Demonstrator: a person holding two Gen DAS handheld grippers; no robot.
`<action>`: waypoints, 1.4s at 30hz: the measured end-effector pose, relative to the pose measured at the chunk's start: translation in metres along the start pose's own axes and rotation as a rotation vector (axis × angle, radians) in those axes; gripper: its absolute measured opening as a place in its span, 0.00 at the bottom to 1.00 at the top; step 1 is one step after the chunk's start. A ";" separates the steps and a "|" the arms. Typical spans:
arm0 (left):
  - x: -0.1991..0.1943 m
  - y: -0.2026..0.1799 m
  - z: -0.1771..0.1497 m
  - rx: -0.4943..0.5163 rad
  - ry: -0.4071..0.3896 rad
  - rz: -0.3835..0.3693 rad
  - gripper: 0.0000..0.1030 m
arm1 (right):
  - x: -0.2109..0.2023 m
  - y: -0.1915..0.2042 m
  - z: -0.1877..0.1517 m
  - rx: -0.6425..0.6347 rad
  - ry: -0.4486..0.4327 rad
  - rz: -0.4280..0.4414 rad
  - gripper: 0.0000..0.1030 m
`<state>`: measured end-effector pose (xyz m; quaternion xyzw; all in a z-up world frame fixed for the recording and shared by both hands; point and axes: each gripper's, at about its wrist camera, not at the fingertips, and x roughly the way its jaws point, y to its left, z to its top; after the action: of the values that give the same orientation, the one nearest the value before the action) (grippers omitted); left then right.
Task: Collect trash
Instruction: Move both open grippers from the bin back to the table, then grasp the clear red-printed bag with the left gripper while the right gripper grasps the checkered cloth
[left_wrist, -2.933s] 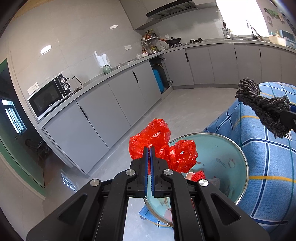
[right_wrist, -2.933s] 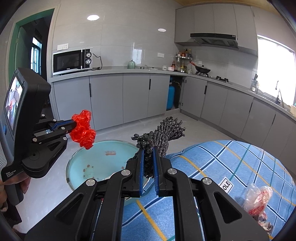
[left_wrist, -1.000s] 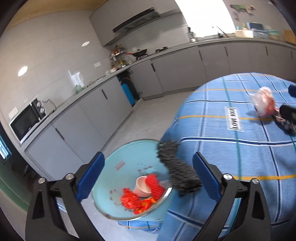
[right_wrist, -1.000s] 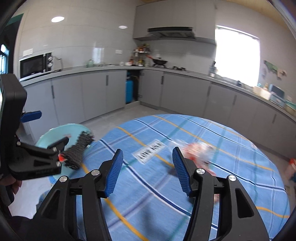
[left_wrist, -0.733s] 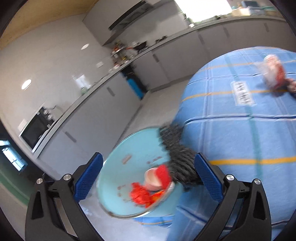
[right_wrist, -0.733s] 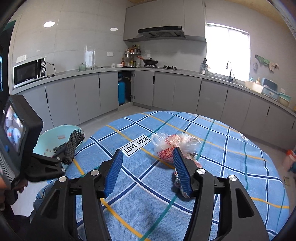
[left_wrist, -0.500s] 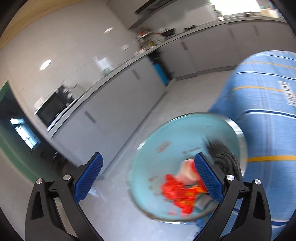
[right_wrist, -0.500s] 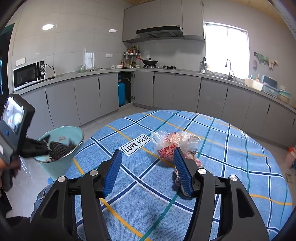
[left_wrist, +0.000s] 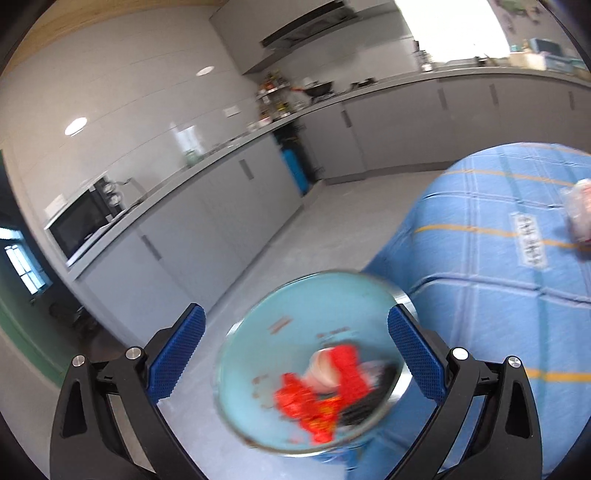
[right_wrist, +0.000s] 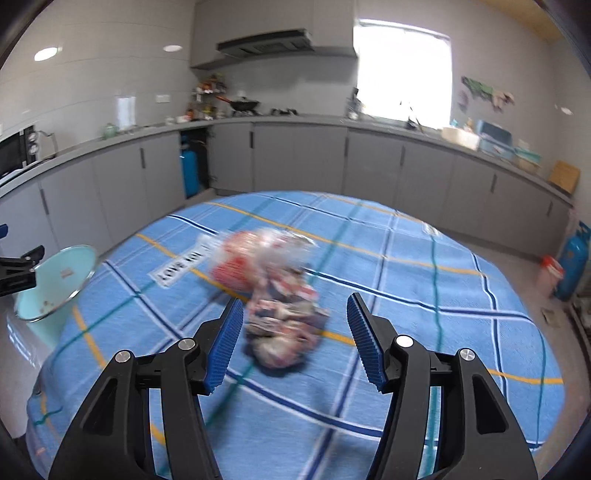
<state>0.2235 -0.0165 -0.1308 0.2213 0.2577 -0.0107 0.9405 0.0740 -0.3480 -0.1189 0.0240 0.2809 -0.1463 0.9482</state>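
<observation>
My left gripper (left_wrist: 293, 354) is open and empty above the light-blue trash bin (left_wrist: 258, 332), which holds red plastic (left_wrist: 306, 402), a paper cup (left_wrist: 325, 369) and a black scrubber (left_wrist: 373, 398). The bin also shows at the left of the right wrist view (right_wrist: 55, 273). My right gripper (right_wrist: 295, 339) is open over the blue checked tablecloth (right_wrist: 406, 266). Between its fingers lies a crumpled patterned wrapper (right_wrist: 284, 328). Just behind it lies a clear plastic bag with red contents (right_wrist: 255, 258), also at the right edge of the left wrist view (left_wrist: 580, 206).
Grey kitchen cabinets (right_wrist: 295, 162) and a counter run around the room. A microwave (left_wrist: 81, 221) sits on the counter at the left. A blue gas cylinder (right_wrist: 572, 266) stands on the floor beyond the table's right edge.
Both grippers let go of their trash; the red plastic and the black scrubber now lie in the bin. My right gripper has swung to the table and come close to the wrapper and bag.
</observation>
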 end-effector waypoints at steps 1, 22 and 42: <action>-0.001 -0.008 0.004 0.011 -0.010 -0.013 0.94 | 0.002 -0.002 0.000 0.006 0.009 0.002 0.57; -0.044 -0.103 0.049 0.121 -0.132 -0.208 0.94 | 0.019 -0.012 -0.002 0.004 0.176 0.043 0.14; -0.076 -0.234 0.075 0.289 -0.161 -0.464 0.94 | 0.018 -0.100 -0.009 0.122 0.155 -0.116 0.14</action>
<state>0.1624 -0.2662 -0.1326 0.2867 0.2218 -0.2797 0.8890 0.0547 -0.4467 -0.1321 0.0767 0.3450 -0.2156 0.9103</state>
